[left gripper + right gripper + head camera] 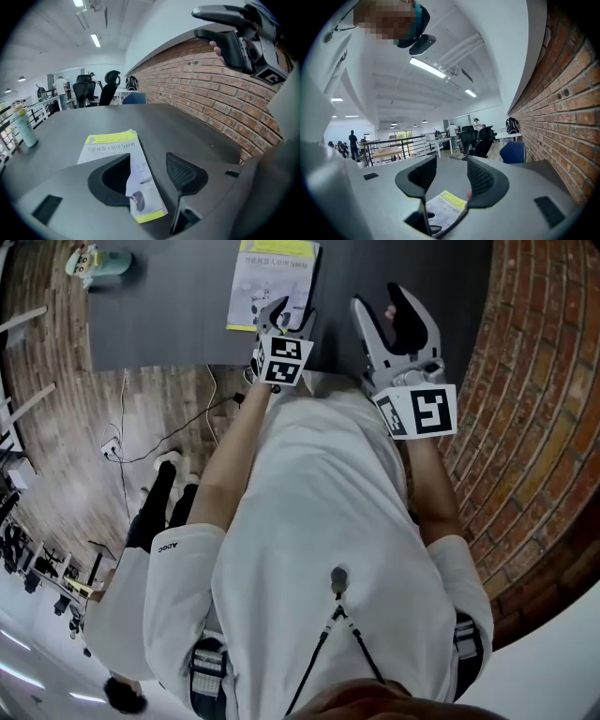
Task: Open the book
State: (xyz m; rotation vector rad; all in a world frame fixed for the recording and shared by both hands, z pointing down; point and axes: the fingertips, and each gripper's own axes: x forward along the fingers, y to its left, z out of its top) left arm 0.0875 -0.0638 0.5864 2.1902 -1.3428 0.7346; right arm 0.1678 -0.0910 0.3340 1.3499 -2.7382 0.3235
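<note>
Yellow-banded book (110,146) closed, corner beneath left gripper (147,161), jaws apart

The thin white book with yellow-green bands (115,146) lies flat on the dark grey bench (187,131), close to its near edge. One line of dark Chinese characters runs across the cover just under the top band, too blurred to read surely. The white short sleeve (178,568) bears small dark letters that look like "ADCC". The cubes on the left tongs (289,310) and right tongs (380,298) show black-and-white square code markers.
</note>
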